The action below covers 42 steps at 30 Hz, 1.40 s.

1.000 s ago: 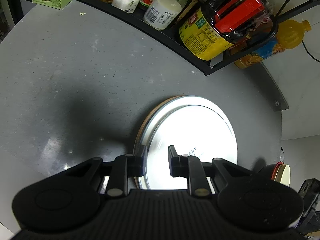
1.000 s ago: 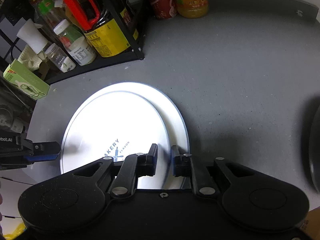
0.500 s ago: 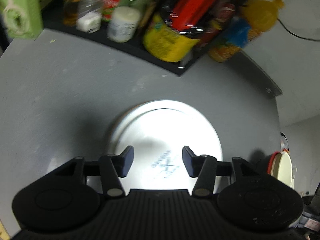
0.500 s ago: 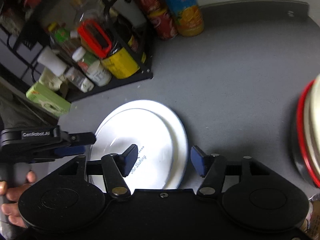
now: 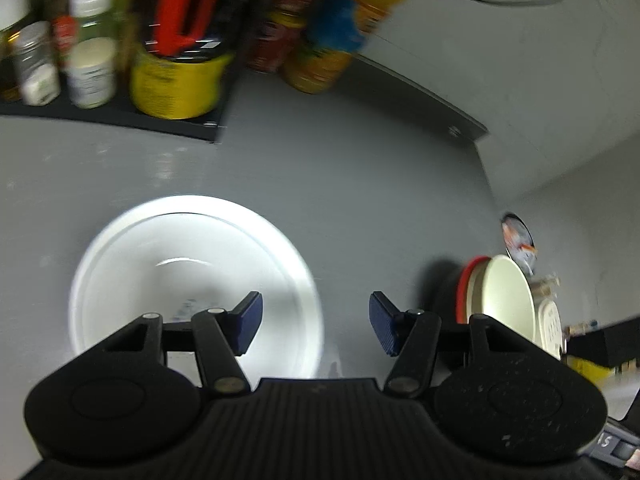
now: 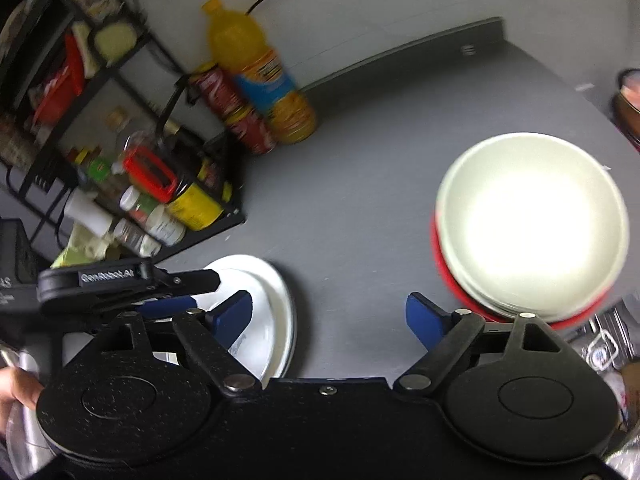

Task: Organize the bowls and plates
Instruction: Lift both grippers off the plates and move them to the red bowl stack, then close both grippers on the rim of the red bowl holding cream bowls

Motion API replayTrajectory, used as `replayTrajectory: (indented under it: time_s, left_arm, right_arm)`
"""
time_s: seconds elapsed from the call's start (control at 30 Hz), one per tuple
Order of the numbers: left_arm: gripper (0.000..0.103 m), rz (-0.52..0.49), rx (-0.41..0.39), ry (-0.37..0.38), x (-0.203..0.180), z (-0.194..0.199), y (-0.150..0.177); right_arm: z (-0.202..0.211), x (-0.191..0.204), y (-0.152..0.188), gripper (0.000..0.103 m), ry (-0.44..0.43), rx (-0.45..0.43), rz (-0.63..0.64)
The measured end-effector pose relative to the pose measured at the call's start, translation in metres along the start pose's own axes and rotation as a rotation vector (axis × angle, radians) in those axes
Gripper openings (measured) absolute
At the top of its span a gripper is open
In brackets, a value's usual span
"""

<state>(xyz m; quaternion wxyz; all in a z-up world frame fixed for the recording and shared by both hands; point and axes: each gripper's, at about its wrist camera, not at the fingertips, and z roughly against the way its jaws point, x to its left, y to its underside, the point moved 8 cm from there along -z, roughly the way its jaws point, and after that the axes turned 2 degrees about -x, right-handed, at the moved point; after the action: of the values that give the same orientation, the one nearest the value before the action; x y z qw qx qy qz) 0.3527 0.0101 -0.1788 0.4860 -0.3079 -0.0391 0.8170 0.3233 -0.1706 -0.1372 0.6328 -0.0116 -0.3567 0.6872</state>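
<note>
Dim, motion-blurred pics w/ glare on plates [image 5: 192, 248], fisheye edges.

I am seeing an orange juice bottle [image 6: 260, 76] standing beside a red can [image 6: 234, 114] on my grey counter [image 6: 360, 184], near a black rack [image 6: 132, 168] holding jars.

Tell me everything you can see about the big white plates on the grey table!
The round white plates are a stack of two: a smaller plate lies flat on a slightly larger one, set off-centre, as the right wrist view shows. They look like glossy ceramic and glare under the light. A small dark printed mark sits on the top plate, too blurred to read. The stack rests on the grey tabletop, in front of the black rack of bottles. Nothing else touches it.
</note>
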Motion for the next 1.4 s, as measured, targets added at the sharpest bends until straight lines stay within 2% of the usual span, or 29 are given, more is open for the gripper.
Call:
replayTrajectory:
  time_s: [0.1,0.27,0.37,0.43,0.8,1.03,1.4]
  left_arm:
    - [0.057,-0.041,0.021,0.017,-0.022,-0.009,0.005]
    - [0.057,-0.111,0.050,0.048,-0.056,-0.023,0.013]
    - [0.057,-0.143,0.062,0.037,-0.073,-0.030,0.017]
    - [0.057,-0.150,0.072,0.048,-0.083,-0.034,0.019]
    - [0.057,-0.192,0.104,0.031,-0.140,-0.062,0.025]
    - [0.057,-0.171,0.134,0.013,-0.169,-0.093,0.029]
    - [0.057,-0.111,0.156,-0.057,-0.180,-0.132,0.029]
  right_arm:
    - [0.015,-0.014,-0.004,0.090,0.022,-0.036,-0.031]
    - [0.033,-0.038,-0.007,0.091,0.062,-0.071,-0.078]
    - [0.043,-0.052,-0.007,0.091,0.076,-0.089,-0.105]
    - [0.048,-0.060,-0.009,0.097,0.076,-0.102,-0.116]
    - [0.066,-0.125,-0.023,0.098,0.097,-0.139,-0.190]
    - [0.061,-0.168,-0.033,0.098,0.123,-0.111,-0.218]
    - [0.035,-0.205,-0.049,0.098,0.105,-0.036,-0.188]
